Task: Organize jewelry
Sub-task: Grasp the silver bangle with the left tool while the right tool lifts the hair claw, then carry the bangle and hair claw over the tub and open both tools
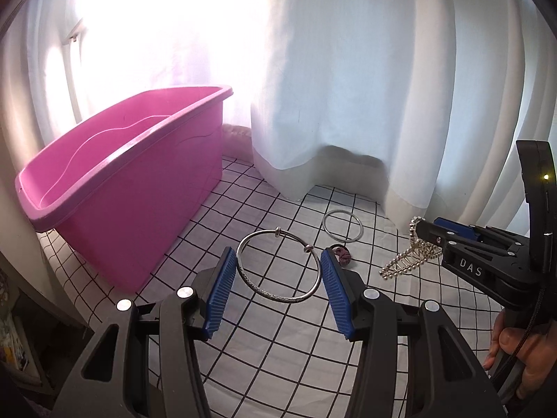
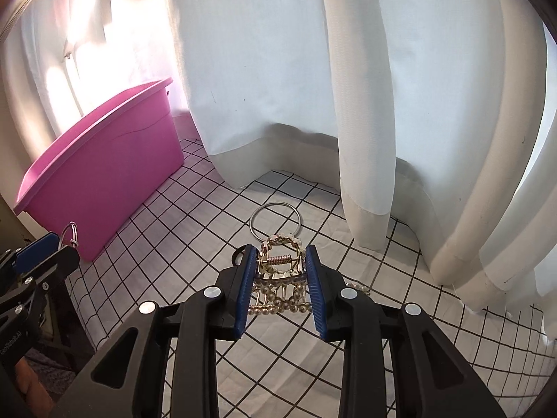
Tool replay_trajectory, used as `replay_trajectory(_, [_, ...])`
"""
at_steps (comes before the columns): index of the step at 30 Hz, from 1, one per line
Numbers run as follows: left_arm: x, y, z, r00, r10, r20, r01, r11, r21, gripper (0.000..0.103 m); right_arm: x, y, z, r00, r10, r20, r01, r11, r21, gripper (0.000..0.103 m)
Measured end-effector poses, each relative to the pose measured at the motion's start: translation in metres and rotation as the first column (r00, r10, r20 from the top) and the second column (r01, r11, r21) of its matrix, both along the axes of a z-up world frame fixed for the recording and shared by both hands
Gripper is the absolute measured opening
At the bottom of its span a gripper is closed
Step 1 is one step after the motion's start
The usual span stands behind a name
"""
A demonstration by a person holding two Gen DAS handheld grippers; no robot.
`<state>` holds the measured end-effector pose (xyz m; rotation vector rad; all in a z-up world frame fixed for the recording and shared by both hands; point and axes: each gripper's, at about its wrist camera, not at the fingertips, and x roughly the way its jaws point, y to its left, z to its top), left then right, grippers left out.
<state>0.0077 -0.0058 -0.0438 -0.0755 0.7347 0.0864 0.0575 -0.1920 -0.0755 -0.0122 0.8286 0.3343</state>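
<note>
Left gripper [image 1: 278, 280] has the open silver bangle [image 1: 278, 267] between its blue pads [image 1: 221, 292], the jaws closed in on the ring's two sides and pinching it. The bangle's gap with its two little end beads sits at the far end, just beyond the fingertips. Off the left jaw stands the pink tub [image 1: 132, 188] on the gridded cloth [image 1: 278, 331], close by.

Over to the right gripper [image 2: 278, 275]: its jaws are clamped on the pearl hair claw [image 2: 278, 285], spring coil showing between the fingertips and rows of pearly teeth hanging back between the pads. Straight ahead of those jaws, just past the claw's top, a plain silver ring [image 2: 275, 221] lies flat on the cloth; whether the claw touches it is hard to judge from here.

From the left wrist view, that same plain ring lies ahead and right of the jaws, and a small purple item [image 1: 342, 255], maybe a hair tie, peeks out just beyond the right fingertip. White curtains [image 2: 348, 87] hang behind everything.
</note>
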Motion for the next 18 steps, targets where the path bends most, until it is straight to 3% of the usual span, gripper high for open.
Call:
replay_trajectory(9, [-0.004,0.059,0.052,0.997,0.033,0.067,-0.033,0.999,0.007,0.052,0.0,0.055,0.052,0.995,0.051,0.091,-0.053,0.999,0.012,0.029])
replay_trajectory(18, [0.013,0.131,0.1,0.988,0.088,0.129,-0.091,0.996,0.015,0.052,0.039,0.134,0.119,0.968,0.157,0.196,-0.175,0.982,0.077,0.029])
